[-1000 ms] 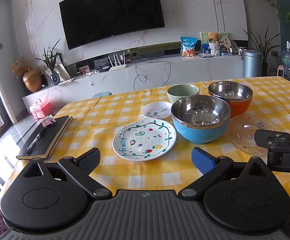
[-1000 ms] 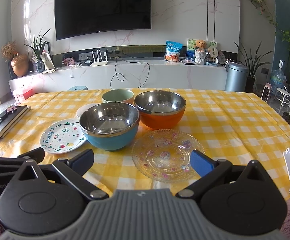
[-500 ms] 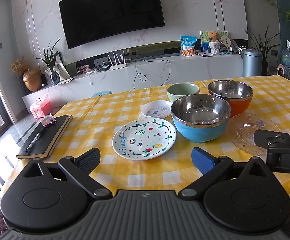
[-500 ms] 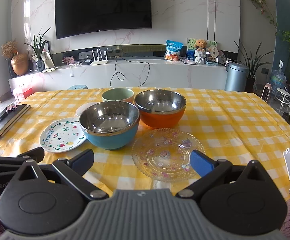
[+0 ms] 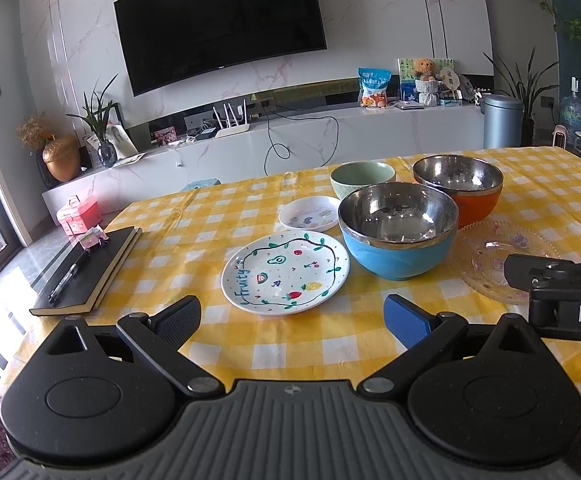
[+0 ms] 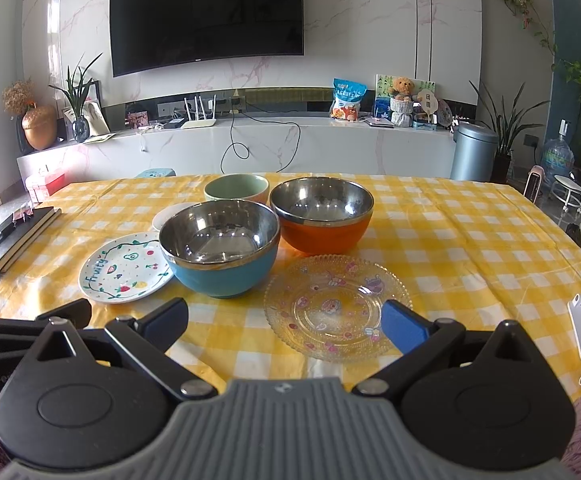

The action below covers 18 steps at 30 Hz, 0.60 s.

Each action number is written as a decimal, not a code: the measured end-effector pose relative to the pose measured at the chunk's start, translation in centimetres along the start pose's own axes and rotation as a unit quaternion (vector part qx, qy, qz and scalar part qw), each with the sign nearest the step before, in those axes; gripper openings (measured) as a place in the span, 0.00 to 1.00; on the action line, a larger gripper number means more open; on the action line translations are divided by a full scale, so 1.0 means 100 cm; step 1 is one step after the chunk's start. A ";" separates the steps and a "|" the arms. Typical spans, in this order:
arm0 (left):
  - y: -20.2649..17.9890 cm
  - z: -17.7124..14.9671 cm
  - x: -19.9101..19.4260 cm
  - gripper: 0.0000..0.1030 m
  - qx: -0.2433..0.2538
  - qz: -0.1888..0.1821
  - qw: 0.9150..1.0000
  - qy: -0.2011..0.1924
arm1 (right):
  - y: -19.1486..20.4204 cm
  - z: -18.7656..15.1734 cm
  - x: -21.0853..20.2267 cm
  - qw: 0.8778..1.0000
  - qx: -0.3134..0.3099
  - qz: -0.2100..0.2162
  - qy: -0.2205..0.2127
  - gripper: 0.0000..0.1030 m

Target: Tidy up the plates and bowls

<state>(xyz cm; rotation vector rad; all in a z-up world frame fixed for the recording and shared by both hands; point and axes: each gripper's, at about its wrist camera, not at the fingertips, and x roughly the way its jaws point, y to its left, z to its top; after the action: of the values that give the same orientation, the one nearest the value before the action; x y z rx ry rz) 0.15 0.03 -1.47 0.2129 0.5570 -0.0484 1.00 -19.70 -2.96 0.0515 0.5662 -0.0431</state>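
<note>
Checked tablecloth [image 6: 470, 232] holds bowls, plates; both tools spread wide, empty.

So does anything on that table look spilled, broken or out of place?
Nothing stands out. The blue steel-lined bowl, orange steel-lined bowl, green ceramic bowl, fruit-painted plate and clear glass plate all sit upright, empty and intact.

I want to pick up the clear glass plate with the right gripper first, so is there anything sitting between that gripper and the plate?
Nothing visible does. The right gripper is open, and the glass plate lies right ahead of it on the tablecloth. The blue bowl and orange bowl sit beyond the plate, not in the path.
</note>
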 end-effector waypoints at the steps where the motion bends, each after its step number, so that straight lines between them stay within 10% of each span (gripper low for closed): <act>1: 0.000 0.000 0.000 1.00 0.000 0.000 1.000 0.000 | 0.000 0.000 0.000 1.000 0.000 0.000 0.000 0.98; 18: 0.000 0.000 0.000 1.00 0.000 0.000 1.000 0.001 | -0.001 -0.006 0.004 1.000 0.004 0.000 0.002 0.98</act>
<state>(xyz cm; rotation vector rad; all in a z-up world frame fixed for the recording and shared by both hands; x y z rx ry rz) 0.14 0.03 -1.49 0.2130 0.5599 -0.0483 1.00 -19.80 -3.66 0.0589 0.5692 -0.0447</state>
